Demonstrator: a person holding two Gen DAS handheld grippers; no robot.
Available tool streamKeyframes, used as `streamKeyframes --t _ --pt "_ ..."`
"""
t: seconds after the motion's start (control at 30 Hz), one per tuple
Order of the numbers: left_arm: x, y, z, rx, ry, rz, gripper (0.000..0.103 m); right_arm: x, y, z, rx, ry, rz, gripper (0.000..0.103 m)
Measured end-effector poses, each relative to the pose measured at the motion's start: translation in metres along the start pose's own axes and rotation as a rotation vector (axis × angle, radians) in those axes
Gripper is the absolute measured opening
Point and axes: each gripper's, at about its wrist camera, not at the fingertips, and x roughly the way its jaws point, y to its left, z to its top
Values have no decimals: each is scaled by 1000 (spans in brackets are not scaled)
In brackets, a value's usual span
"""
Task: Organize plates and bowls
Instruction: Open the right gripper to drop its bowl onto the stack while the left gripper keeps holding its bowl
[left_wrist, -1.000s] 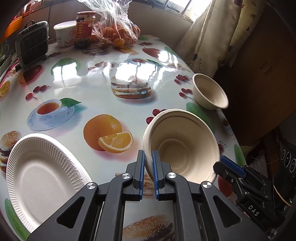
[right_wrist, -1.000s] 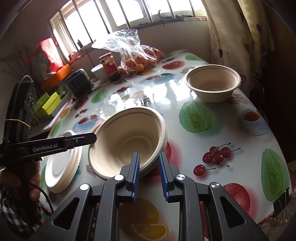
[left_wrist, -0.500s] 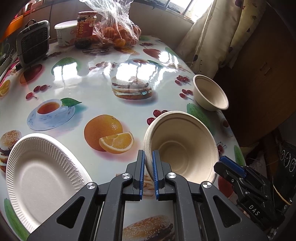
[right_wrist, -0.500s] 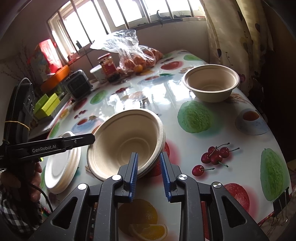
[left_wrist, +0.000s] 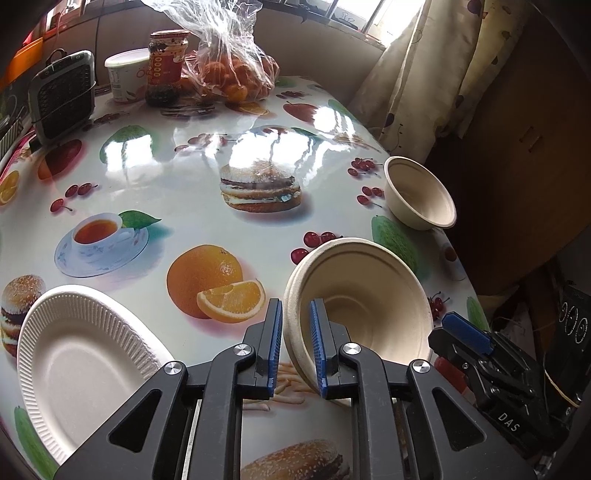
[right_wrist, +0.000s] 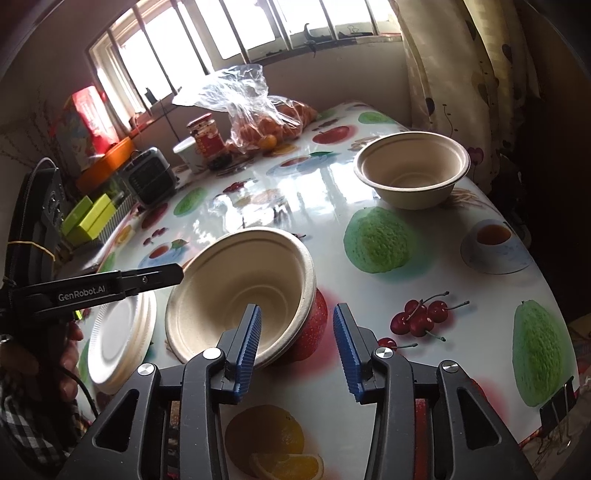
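Note:
A beige paper bowl (left_wrist: 365, 302) sits tilted on the fruit-print table, with a second rim nested under it; it also shows in the right wrist view (right_wrist: 240, 291). My left gripper (left_wrist: 295, 343) straddles its near rim, jaws slightly apart with a small gap at each pad. My right gripper (right_wrist: 297, 347) is open, its left finger inside the bowl and its right finger outside. A second beige bowl (left_wrist: 419, 194) stands upright at the table's right edge, also in the right wrist view (right_wrist: 412, 171). White paper plates (left_wrist: 81, 362) lie stacked at the near left, seen too in the right wrist view (right_wrist: 118, 332).
At the far side stand a bag of oranges (left_wrist: 236, 74), a red-labelled jar (left_wrist: 166, 66), a white tub (left_wrist: 125, 77) and a small grey heater (left_wrist: 62, 96). A curtain (left_wrist: 424, 85) hangs past the right edge. The table edge (right_wrist: 554, 402) is near my right gripper.
My left gripper's jaws have parted slightly from the bowl's rim. My right gripper's jaws have opened wide around the bowl's other rim. The bowl has settled lower.

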Motion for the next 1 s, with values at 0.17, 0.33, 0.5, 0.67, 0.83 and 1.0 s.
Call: streamKeyframes --t 0.17,0.33,0.5,0.67,0.83,1.0 --pt "2 -8 8 14 0 -9 17 -4 -8 7 16 -16 -8 41" --pt "5 -20 22 42 -2 -10 17 -9 -18 14 29 -35 -25 42" --pt "9 -35 42 82 -13 -12 18 -14 -30 26 42 -62 -49 42" --pt "16 -47 63 109 -27 -16 18 -18 -43 40 51 -83 -73 42" --pt "26 -60 81 138 -29 -8 18 -20 -55 52 67 -106 -91 42" --pt "36 -74 101 178 -24 -12 18 -16 -69 65 85 -118 -117 42"
